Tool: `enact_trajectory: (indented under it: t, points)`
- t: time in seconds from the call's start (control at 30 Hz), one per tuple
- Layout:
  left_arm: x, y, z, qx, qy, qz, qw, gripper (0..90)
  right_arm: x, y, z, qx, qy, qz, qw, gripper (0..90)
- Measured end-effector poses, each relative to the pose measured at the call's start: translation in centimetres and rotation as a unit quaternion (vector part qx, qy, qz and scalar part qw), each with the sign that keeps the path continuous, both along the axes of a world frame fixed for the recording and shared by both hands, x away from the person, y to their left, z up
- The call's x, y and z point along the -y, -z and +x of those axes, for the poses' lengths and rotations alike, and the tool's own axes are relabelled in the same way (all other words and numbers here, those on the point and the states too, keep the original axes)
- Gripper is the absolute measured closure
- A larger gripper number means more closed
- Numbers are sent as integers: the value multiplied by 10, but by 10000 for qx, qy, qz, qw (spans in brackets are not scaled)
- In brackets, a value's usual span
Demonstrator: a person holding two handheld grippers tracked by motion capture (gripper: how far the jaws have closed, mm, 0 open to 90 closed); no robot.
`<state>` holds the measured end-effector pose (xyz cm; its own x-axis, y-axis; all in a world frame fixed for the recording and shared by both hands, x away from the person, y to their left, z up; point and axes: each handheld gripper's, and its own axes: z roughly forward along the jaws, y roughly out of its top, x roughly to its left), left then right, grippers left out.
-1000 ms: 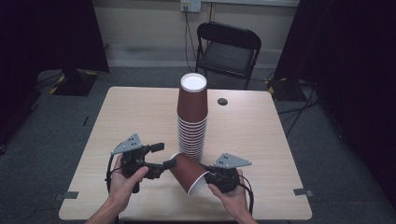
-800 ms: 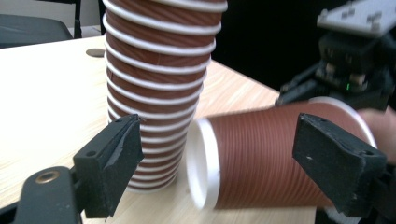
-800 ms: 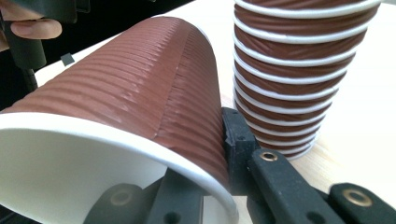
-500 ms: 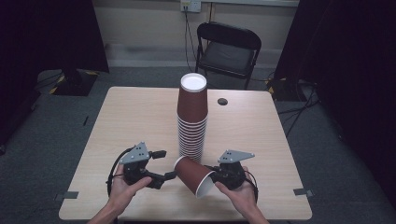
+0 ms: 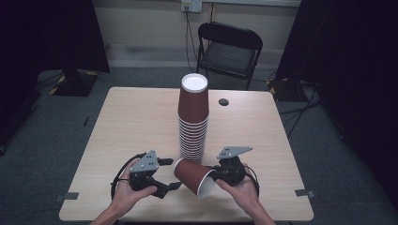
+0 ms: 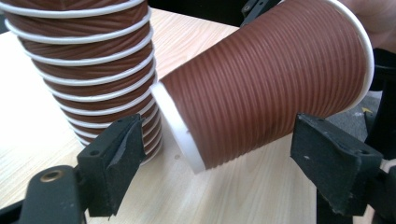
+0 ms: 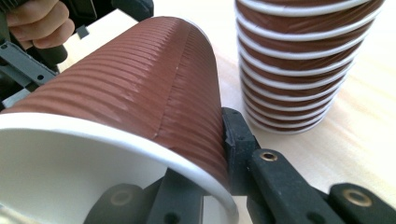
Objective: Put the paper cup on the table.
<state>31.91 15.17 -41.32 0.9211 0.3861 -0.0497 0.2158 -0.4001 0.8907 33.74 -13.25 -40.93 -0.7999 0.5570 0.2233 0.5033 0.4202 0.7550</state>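
Standing just behind held cup (image 5: 193, 176): tall cup stack (image 5: 193, 117), table (image 5: 126, 122).

The counter (image 5: 141, 126) was evenly lit from above in the high view, while the surrounding room was left dim and dark at both sides. Faint, soft shadows were cast. Nearby ribbed cups (image 7: 299, 60) were rendered slightly soft and overexposed in the right gripper view.
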Motion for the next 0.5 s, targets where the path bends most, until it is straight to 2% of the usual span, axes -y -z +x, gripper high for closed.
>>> enact_trajectory:
  t: [0.03,0.13,0.23,0.37,0.5]
  points:
    - [0,0,0,0,0,0,10000,157,0,0,0,0,0,0,10000,862]
    - [1,0,0,29,111,6,9999,156,-1,2,2,-214,-99,-124,9996,862]
    - [3,1,-3,134,313,71,9994,155,-1,4,5,-400,-220,-191,9988,862]
    - [8,3,-4,185,516,294,9981,156,-2,6,8,-641,-322,-334,9969,862]
    - [16,7,-7,321,803,577,9946,156,-3,7,13,-826,-454,-451,9945,862]
